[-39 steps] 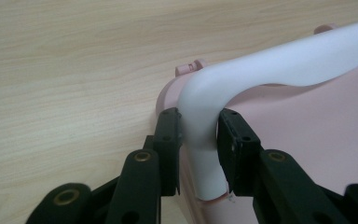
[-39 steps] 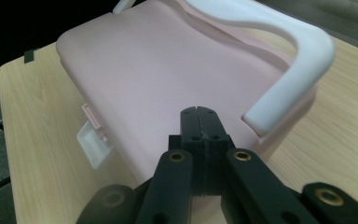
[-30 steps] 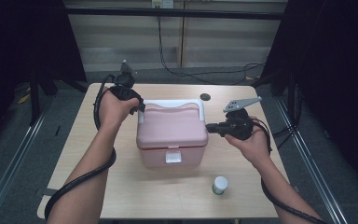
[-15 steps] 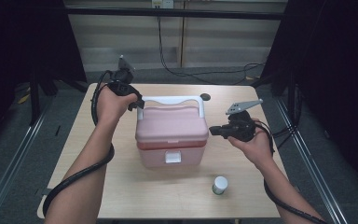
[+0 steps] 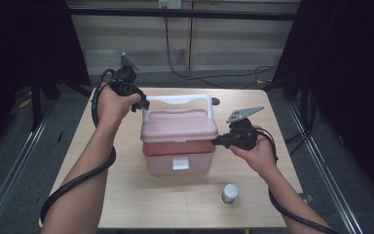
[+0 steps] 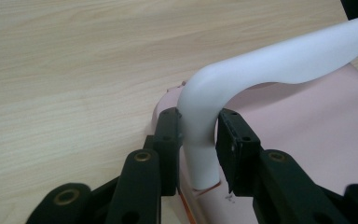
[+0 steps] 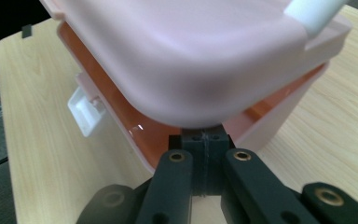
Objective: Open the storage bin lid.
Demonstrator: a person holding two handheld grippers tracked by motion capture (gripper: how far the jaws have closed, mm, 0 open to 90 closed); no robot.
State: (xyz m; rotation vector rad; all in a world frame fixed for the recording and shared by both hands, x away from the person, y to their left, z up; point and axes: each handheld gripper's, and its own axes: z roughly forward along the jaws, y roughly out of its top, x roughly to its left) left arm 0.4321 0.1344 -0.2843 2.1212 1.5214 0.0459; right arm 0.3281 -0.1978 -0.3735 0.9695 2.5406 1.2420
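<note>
From the high view, a pink plastic box with a white handle [image 5: 177,141] sits mid-surface [image 5: 126,204], lid lifted ajar; no writing is legible on it. A small white-capped jar [image 5: 230,193] stands near the front.

Left gripper view: the left gripper [image 6: 198,140] clamps the white handle's leg.

Right gripper view: the right gripper [image 7: 204,140], jaws together, is wedged under the lid's rim; the box's interior stays hidden.

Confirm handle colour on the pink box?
White handle; clearest in the left gripper view.
</note>
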